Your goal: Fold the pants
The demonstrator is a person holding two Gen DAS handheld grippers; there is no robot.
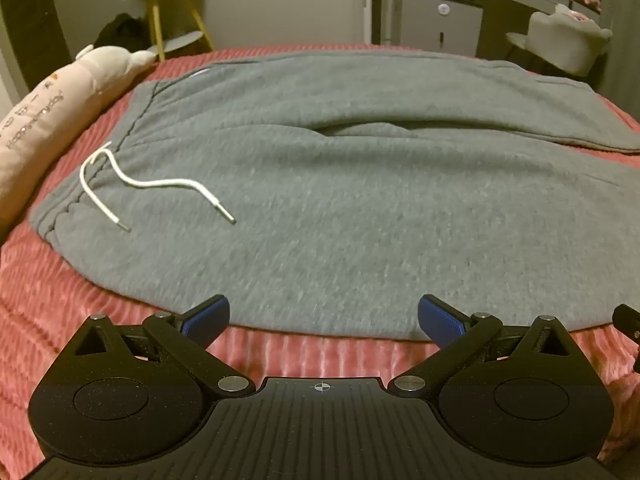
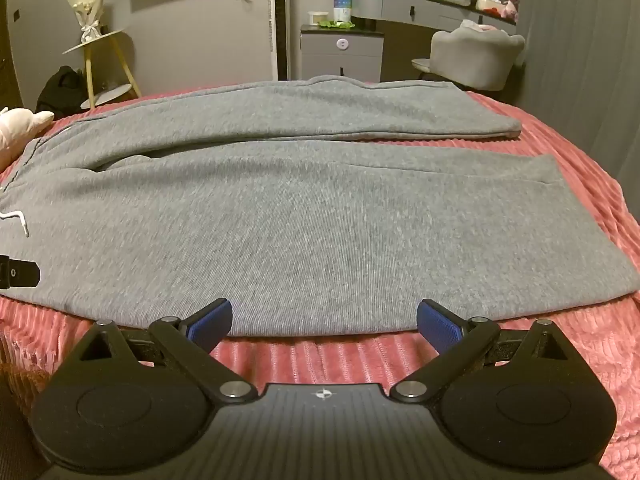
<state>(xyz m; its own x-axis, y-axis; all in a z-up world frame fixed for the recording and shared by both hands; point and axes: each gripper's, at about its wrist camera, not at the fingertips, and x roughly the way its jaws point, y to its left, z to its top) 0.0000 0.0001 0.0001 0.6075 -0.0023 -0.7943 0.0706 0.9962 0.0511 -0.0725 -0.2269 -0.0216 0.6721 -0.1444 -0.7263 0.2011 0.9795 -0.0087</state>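
Grey sweatpants (image 1: 340,208) lie flat on the pink bedspread (image 1: 60,300), waistband to the left, both legs running right. A white drawstring (image 1: 132,182) lies loose near the waistband. My left gripper (image 1: 323,318) is open and empty, just over the near edge of the pants by the hip. The pants also show in the right wrist view (image 2: 320,220), with the two leg hems at the right. My right gripper (image 2: 324,320) is open and empty at the near edge of the near leg. A part of the left gripper (image 2: 18,274) shows at the left edge.
A pink plush pillow (image 1: 44,120) lies along the left of the bed. Beyond the bed stand a yellow-legged side table (image 2: 104,64), a grey cabinet (image 2: 342,56), a grey chair (image 2: 476,58) and a vanity desk (image 2: 432,4). The bedspread (image 2: 592,184) extends right of the hems.
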